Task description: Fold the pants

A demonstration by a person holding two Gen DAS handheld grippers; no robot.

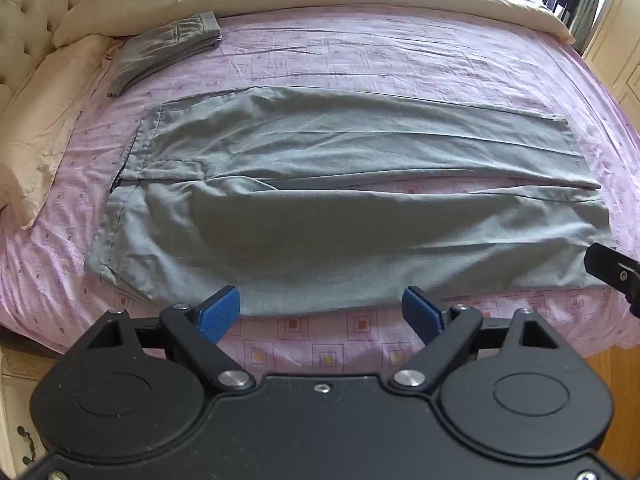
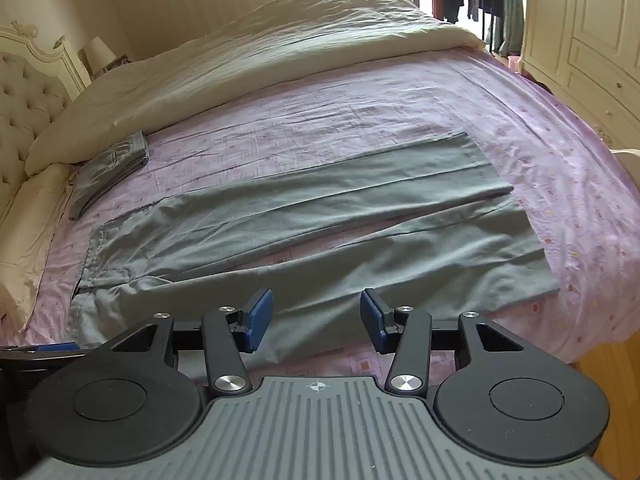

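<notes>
Hovering just off the pants' (image 1: 320, 200) near long edge — both grippers, left gripper (image 1: 320, 312) and right gripper (image 2: 316, 318), jaws apart, empty — legs running crosswise.

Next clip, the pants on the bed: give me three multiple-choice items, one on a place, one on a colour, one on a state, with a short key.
1. Where does the folded grey garment lie?
A. near the pillow at the head of the bed
B. on the floor
C. on top of the spread pants

2. What colour is the bedsheet under the spread pants?
A. white
B. pink-lilac with a square pattern
C. dark blue

3. How do the pants lie?
A. folded into a small stack
B. rolled up
C. spread flat, both legs side by side

Key: 1 A, it sits beside the pillow and below the duvet. 2 B, pink squares show all around the pants. 3 C, both legs lie full length with a strip of sheet between them.
</notes>
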